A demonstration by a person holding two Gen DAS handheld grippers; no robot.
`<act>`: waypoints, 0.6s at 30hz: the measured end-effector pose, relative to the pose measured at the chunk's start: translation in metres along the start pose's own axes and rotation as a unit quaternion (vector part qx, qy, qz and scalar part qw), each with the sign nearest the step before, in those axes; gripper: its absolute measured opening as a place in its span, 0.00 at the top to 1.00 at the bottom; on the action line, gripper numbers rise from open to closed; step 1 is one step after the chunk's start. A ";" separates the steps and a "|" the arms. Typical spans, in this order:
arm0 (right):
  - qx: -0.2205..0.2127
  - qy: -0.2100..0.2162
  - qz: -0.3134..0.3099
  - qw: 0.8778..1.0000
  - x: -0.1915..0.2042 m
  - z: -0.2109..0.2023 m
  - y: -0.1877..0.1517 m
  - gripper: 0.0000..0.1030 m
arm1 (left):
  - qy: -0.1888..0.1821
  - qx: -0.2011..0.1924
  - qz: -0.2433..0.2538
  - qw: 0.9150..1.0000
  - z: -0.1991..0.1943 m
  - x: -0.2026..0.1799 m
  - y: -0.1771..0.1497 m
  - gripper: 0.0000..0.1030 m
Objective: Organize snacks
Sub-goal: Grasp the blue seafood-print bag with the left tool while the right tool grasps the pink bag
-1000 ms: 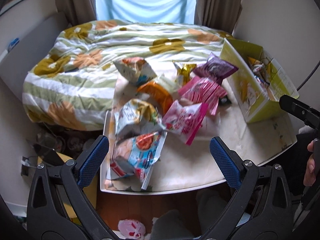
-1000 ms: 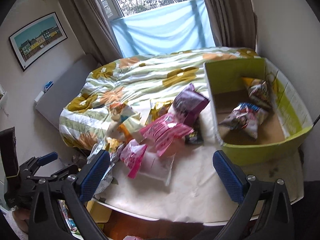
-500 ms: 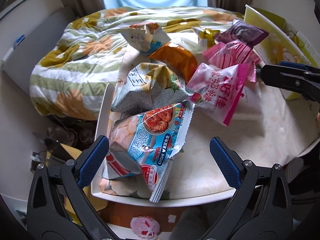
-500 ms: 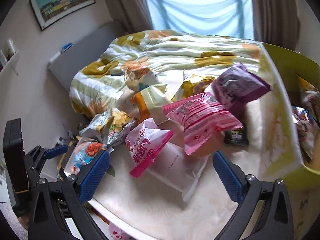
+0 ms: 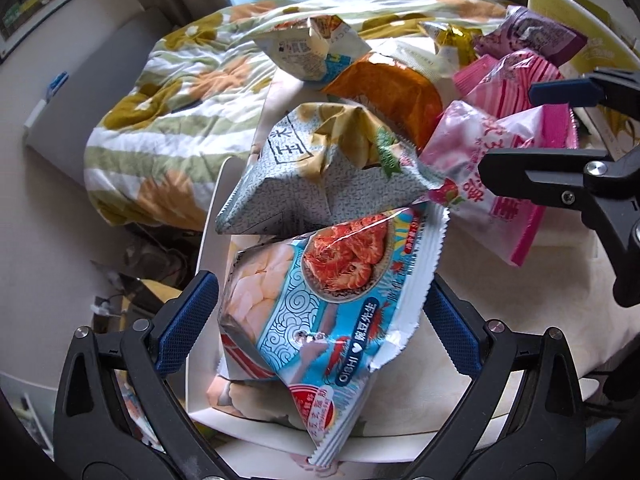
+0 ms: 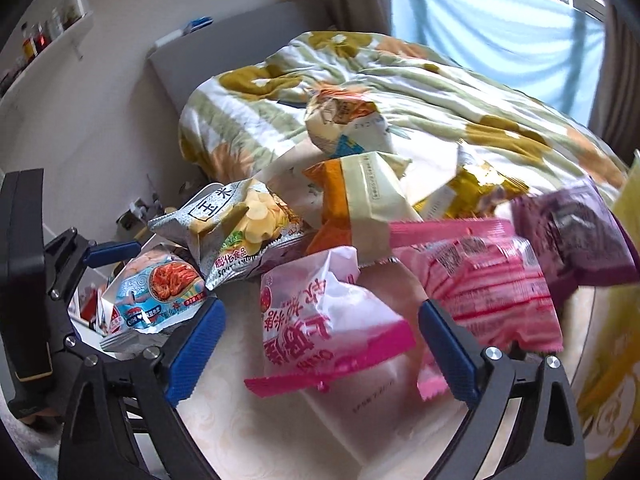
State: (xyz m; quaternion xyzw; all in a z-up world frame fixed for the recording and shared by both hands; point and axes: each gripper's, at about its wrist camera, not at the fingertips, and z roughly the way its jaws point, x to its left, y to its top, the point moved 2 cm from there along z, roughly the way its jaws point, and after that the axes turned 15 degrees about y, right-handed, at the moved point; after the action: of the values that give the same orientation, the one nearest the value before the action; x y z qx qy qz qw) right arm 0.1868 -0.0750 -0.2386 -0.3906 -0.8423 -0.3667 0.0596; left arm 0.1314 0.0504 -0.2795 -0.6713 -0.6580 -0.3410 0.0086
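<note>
Several snack bags lie in a pile on a white table (image 5: 520,360). My left gripper (image 5: 320,320) is open, its blue pads either side of a blue shrimp-cracker bag (image 5: 320,300), also in the right wrist view (image 6: 156,292). My right gripper (image 6: 320,352) is open around a pink and white bag (image 6: 316,320), which shows in the left wrist view (image 5: 492,168). Behind lie a grey chip bag (image 5: 320,168), an orange bag (image 5: 392,88), a striped pink bag (image 6: 480,280) and a purple bag (image 6: 580,232).
The yellow-green box (image 6: 612,380) stands at the right edge of the table. A bed with a flowered quilt (image 6: 400,92) lies behind the table. The right gripper's arm (image 5: 560,184) crosses the right side of the left wrist view. Clutter lies on the floor at left.
Both grippers have moved forward and down toward the pile. The left now straddles the shrimp-cracker bag, the right straddles the pink and white bag. Both stay open.
</note>
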 end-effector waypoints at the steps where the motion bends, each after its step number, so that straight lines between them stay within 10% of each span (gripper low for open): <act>1: 0.005 0.004 -0.006 1.000 -0.001 0.003 0.002 0.07 | 0.000 0.005 0.001 1.000 0.003 0.000 0.000 0.10; 18: 0.095 0.054 -0.087 0.990 -0.002 0.041 0.005 0.11 | 0.005 0.023 0.011 1.000 0.004 0.004 -0.003 0.29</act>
State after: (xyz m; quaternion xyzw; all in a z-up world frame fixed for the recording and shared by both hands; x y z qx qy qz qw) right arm 0.1993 -0.0467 -0.2655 -0.2876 -0.8997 -0.3094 0.1099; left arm 0.1304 0.0564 -0.2815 -0.6765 -0.6582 -0.3288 0.0308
